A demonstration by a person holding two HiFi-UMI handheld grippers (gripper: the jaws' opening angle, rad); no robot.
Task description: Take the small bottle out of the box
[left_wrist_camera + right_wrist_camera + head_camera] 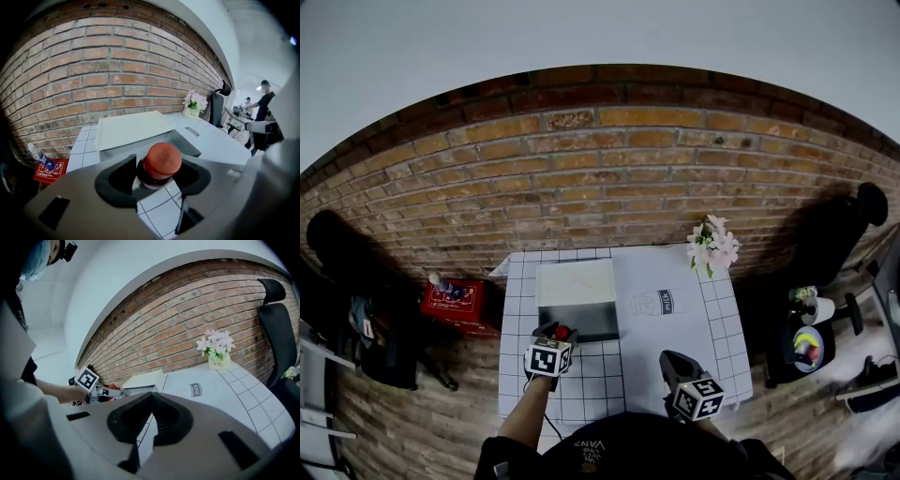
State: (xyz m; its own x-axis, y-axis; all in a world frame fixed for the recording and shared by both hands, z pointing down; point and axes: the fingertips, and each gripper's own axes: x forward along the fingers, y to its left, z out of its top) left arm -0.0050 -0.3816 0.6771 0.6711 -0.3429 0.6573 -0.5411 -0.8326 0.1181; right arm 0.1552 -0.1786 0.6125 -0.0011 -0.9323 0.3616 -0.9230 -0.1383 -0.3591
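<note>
A small dark bottle with a red cap [162, 158] stands upright between the jaws of my left gripper [159, 178], which is shut on it just below the cap. In the head view the bottle [564, 332] and left gripper [555, 337] are over the checked cloth, just in front of the grey box [586, 321], whose white lid [575, 282] lies back open. The box [187, 143] is right behind the bottle. My right gripper [672, 359] hovers at the table's near right, shut [151, 401] with nothing in it. It sees the left gripper [101, 392] and the box [143, 383].
The table [717, 356] has a white checked cloth with a milk print [661, 302]. A flower pot [712, 248] stands at its far right corner by the brick wall. A red case with a water bottle [455, 302] lies on the floor to the left. A cluttered black stool [806, 342] and chair [844, 225] are right.
</note>
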